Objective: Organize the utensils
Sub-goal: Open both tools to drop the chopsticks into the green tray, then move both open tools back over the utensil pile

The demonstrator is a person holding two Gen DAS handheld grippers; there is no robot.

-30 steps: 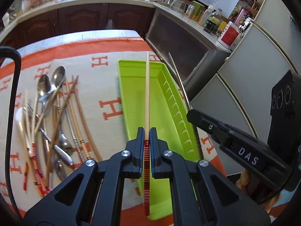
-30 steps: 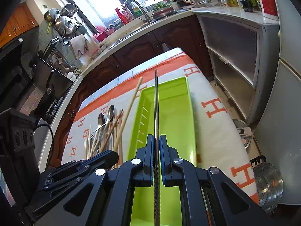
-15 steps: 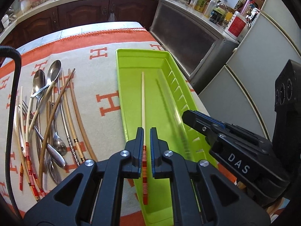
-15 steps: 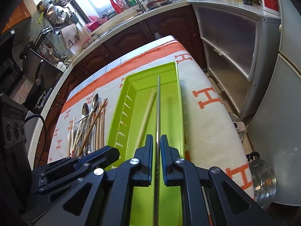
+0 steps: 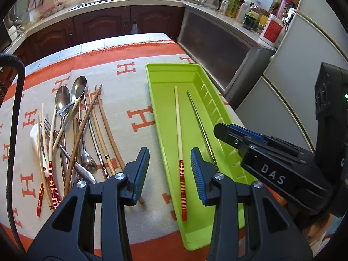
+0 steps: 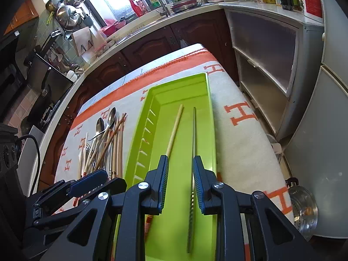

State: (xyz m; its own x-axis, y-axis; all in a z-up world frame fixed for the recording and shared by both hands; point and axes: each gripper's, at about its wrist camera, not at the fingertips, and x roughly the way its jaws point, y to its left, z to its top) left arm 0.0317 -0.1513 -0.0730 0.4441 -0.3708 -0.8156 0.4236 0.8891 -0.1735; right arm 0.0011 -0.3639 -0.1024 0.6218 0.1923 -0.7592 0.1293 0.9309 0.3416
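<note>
A lime-green tray [image 5: 171, 65] lies lengthwise on the orange-and-cream cloth. Two chopsticks rest side by side on its floor: a bamboo chopstick [image 5: 178, 130] with a red-striped end and a thin metal chopstick [image 5: 199, 119]. My left gripper [image 5: 169, 154] hovers over the bamboo one's striped end; its jaws are opening and the pads stand clear of it. In the right wrist view, the tray [image 6: 184, 95] holds the bamboo chopstick [image 6: 174, 132] and the metal chopstick [image 6: 193, 134]. My right gripper [image 6: 180, 159] is opening above the metal one, which lies close beside the right pad.
A loose pile of spoons, forks and chopsticks [image 5: 71, 130] lies on the cloth left of the tray. The table edge drops off just right of the tray toward grey cabinets. A steel steamer pot [image 6: 303, 208] sits on the floor. A black cable [image 5: 15, 108] hangs at far left.
Both grippers held their chopsticks above the tray, then came down over it. Both jaws have since spread, and the bamboo and metal chopsticks now lie loose on the tray floor.
</note>
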